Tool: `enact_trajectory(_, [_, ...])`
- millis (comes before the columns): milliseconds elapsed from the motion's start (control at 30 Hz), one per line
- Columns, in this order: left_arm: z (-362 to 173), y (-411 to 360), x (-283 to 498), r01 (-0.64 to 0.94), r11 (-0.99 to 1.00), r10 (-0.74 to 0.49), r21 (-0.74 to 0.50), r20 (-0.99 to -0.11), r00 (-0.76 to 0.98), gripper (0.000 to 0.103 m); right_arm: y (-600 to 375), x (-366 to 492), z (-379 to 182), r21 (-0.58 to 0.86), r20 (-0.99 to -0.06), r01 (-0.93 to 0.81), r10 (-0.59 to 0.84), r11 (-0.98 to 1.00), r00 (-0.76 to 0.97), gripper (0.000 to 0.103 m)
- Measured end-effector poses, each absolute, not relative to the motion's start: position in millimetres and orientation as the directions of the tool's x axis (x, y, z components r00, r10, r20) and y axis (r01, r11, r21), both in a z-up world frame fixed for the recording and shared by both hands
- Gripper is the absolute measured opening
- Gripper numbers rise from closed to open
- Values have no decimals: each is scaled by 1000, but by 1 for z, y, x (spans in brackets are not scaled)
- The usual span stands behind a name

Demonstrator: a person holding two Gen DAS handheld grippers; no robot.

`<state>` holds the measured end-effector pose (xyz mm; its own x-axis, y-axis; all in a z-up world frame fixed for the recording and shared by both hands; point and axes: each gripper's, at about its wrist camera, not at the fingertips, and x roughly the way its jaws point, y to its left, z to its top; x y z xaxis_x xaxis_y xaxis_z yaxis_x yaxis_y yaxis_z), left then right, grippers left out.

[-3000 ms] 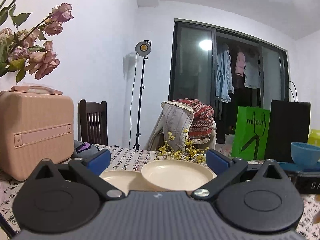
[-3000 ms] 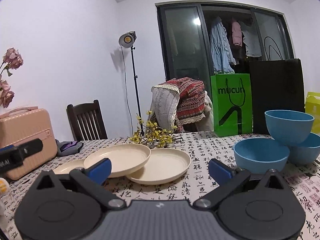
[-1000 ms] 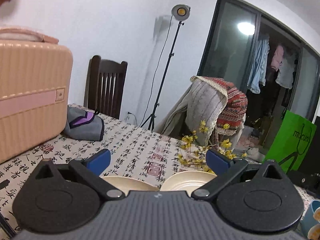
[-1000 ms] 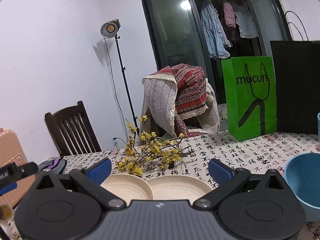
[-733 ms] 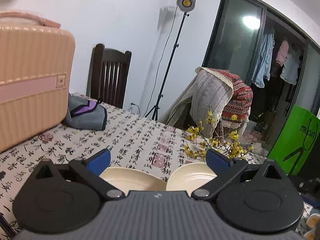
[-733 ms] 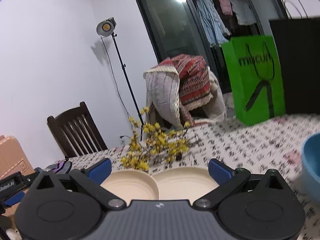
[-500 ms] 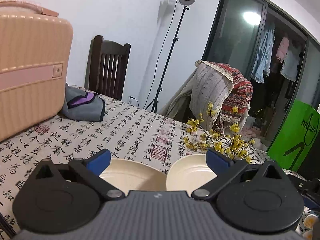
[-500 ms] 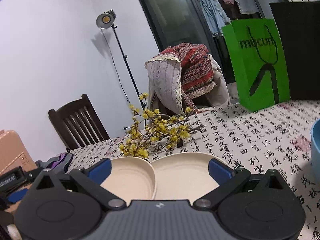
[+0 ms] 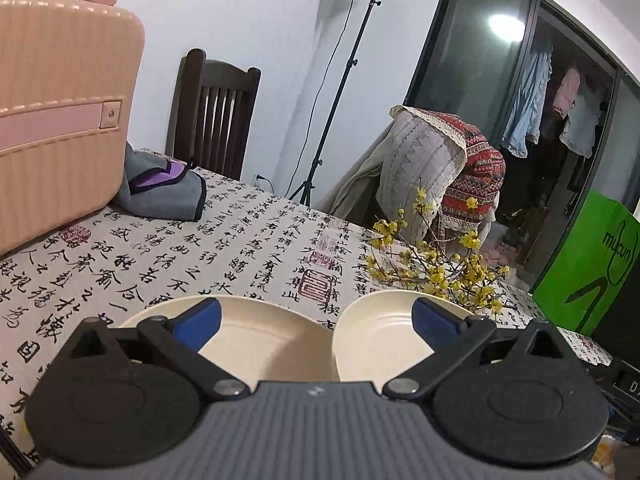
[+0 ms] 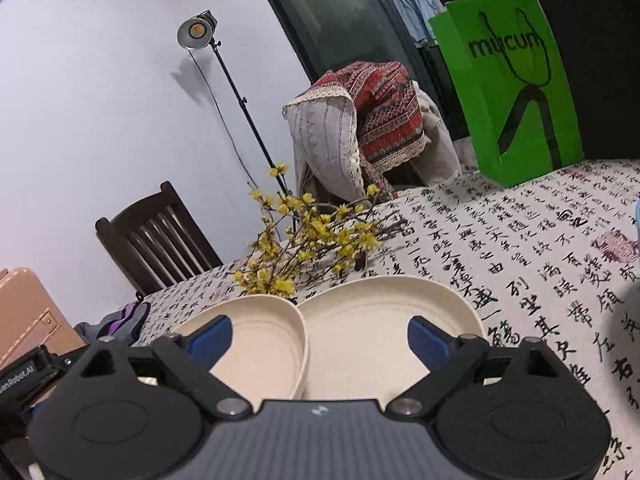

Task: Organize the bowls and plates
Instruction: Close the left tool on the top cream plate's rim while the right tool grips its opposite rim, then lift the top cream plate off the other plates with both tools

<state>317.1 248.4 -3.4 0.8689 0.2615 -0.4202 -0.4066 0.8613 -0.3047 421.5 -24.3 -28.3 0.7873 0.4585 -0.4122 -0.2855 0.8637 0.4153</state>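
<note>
tongs on both hands gape wide, right tongs (image 10: 319, 334) just narrowing; cream plates (image 10: 384, 320) seemingly untouched.

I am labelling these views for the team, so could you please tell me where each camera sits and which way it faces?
Left wrist: sits on the left claw, low over the table, facing two cream plates, the yellow flowers and the pink case; only its open blue-tipped fingers show.
Right wrist: sits on the right claw, facing the same plates, with the green bag behind; only its fingers show, open and lately narrowing, gripping nothing.
Shared: plates, flowers, wooden chair, lamp stand.
</note>
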Motion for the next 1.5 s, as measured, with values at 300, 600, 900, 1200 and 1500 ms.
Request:
enact_trajectory(300, [-12, 244, 322, -389, 869, 233, -306, -441, 867, 103, -16, 426, -37, 414, -443, -309, 487, 856, 753, 65])
enact_trajectory(600, [-19, 241, 327, -374, 876, 209, -303, -461, 863, 100, -19, 433, -44, 446, -462, -301, 505, 843, 729, 46])
enact_trajectory(900, [-24, 235, 331, -352, 888, 178, -295, -484, 856, 79, -16, 437, -49, 464, -479, -307, 527, 831, 702, 28])
enact_trajectory(1200, [-26, 233, 332, -333, 893, 151, -304, -495, 856, 65, -15, 439, -51, 484, -474, -324, 555, 813, 683, 17])
enact_trajectory(1500, [-27, 230, 335, -306, 899, 117, -312, -502, 857, 36, -15, 439, -51, 485, -471, -333, 563, 808, 679, 13])
